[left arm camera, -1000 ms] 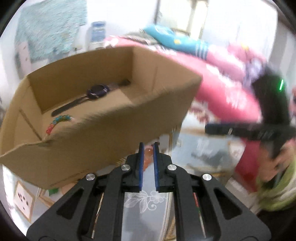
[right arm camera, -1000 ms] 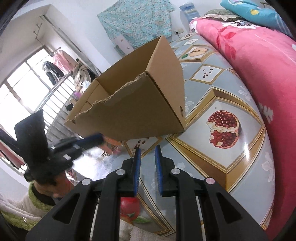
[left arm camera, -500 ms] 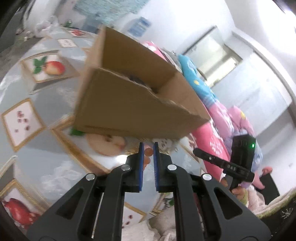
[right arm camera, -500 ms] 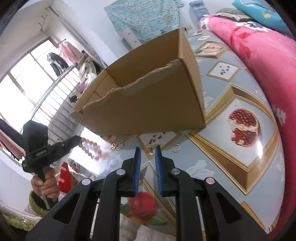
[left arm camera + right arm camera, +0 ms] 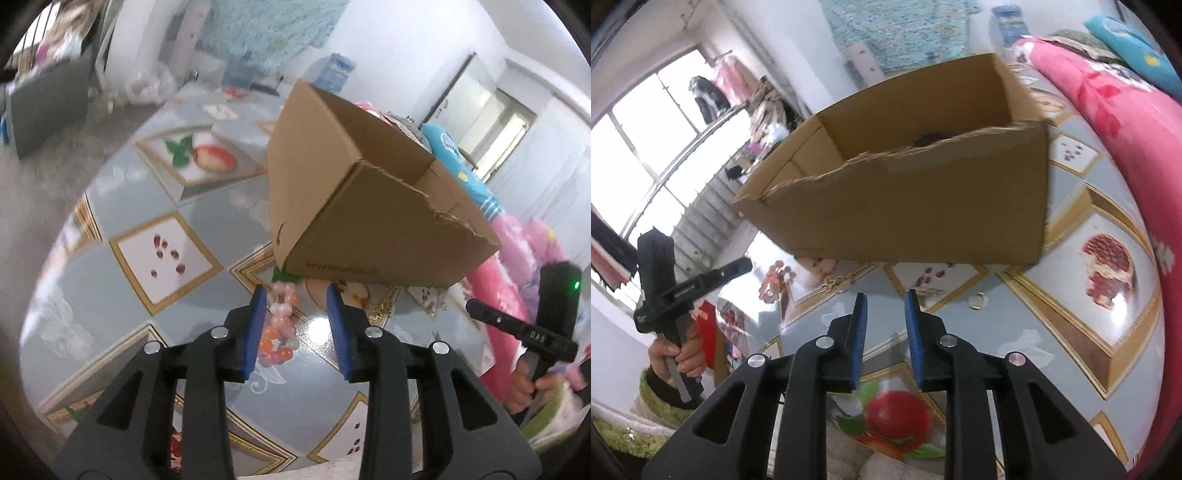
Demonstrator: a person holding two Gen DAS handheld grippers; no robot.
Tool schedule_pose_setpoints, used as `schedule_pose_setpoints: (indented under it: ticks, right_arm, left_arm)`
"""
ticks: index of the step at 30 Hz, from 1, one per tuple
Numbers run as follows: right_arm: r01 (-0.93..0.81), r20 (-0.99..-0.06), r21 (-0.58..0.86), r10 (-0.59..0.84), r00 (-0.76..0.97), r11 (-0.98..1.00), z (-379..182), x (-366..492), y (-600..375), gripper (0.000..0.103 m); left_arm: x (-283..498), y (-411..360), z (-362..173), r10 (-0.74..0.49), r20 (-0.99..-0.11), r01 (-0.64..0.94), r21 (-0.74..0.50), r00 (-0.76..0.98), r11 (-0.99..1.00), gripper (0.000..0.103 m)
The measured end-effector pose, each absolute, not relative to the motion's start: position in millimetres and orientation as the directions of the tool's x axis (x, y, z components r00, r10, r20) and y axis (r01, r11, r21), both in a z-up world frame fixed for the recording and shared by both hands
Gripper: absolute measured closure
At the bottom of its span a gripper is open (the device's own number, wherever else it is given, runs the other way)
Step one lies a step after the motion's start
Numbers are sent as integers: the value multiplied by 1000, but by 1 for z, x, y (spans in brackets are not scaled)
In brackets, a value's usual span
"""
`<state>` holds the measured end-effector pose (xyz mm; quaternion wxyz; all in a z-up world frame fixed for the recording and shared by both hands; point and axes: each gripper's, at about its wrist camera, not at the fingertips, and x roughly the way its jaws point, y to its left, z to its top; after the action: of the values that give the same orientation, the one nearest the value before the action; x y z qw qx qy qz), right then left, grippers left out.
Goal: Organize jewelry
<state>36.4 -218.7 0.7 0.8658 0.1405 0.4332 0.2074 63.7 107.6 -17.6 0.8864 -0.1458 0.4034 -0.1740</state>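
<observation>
Two grippers gape wide: the left gripper (image 5: 297, 295) above a bead bracelet (image 5: 280, 325), the right gripper (image 5: 885, 302) near a gold ring (image 5: 977, 300) beside the cardboard box (image 5: 905, 206).

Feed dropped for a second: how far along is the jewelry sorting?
Partly done: the cardboard box already holds a dark item. Nothing is in hand; the left tool is open over the bead bracelet, and the right tool is open. A gold ring also remains on the table.
</observation>
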Motion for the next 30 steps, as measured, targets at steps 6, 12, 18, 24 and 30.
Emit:
schedule_pose_setpoints:
  ticks: [6,12,18,24,30]
  right_arm:
    - [-374,-723,331,488,489,866,-7,49,-171,82]
    - [-494,-771,188,439,461,849,-21,69,-133,82]
    - [-571,-804,84,394,446,817,-26,77,-119,82]
    - [-598,-811,52,383,443,800,-24,81,-113,82]
    - [-587,-815,70,385,432,807,-24,85,-111,90]
  left_arm:
    - [52,73,-16,-424,-679,307,-294,599,905,64]
    - [38,28,-29,-361,-729,424,-108,582,899,60]
    - [35,20,-34,-363,-739,456,-85,567,886,60]
    - [37,18,-38,-372,-746,471,-89,553,877,60]
    - [38,16,-40,-373,-743,476,-83,556,876,61]
